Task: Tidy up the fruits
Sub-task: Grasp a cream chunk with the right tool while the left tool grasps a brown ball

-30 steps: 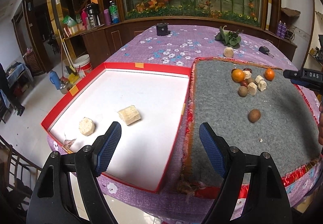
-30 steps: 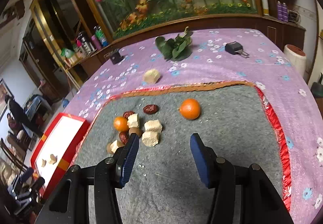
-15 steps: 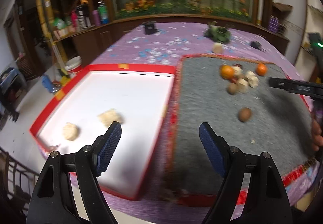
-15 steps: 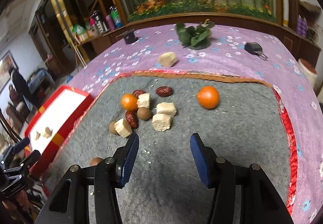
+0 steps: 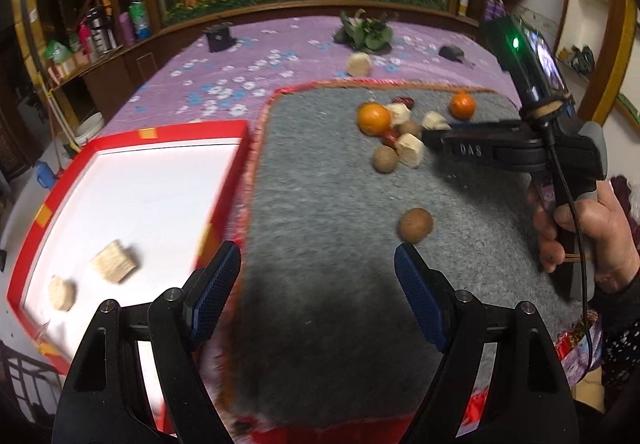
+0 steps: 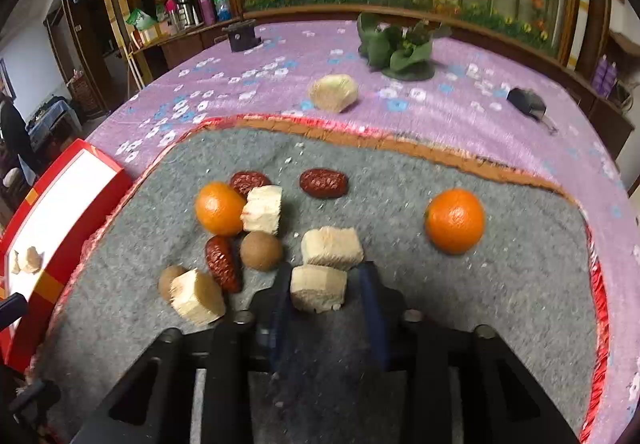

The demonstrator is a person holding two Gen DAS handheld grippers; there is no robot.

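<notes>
Fruit everywhere on the grey felt mat (image 6: 500,308), and the right wrist view gives the close-up: the right gripper (image 6: 326,284) has its blue jaws drawn in on either side of a pale sugarcane chunk (image 6: 318,288), one pad at each flank, apparently pinching it. Just beyond, at twelve o'clock, sits a second cane chunk (image 6: 332,247); at ten o'clock a brown longan (image 6: 261,250), a red date (image 6: 222,264) and an orange (image 6: 219,208); at two o'clock a lone orange (image 6: 454,221). Only the left wrist view shows the whole tool from the side, with the hand (image 5: 588,228) wrapped round its grip, its nose buried in the fruit cluster. That view also shows the left gripper (image 5: 318,284), jaws spread wide and holding nothing, hovering over the mat's near edge. A single longan (image 5: 415,225) lies just past its right fingertip at one o'clock. At nine o'clock the red-rimmed white tray (image 5: 168,133) holds two cane pieces (image 5: 114,261).
</notes>
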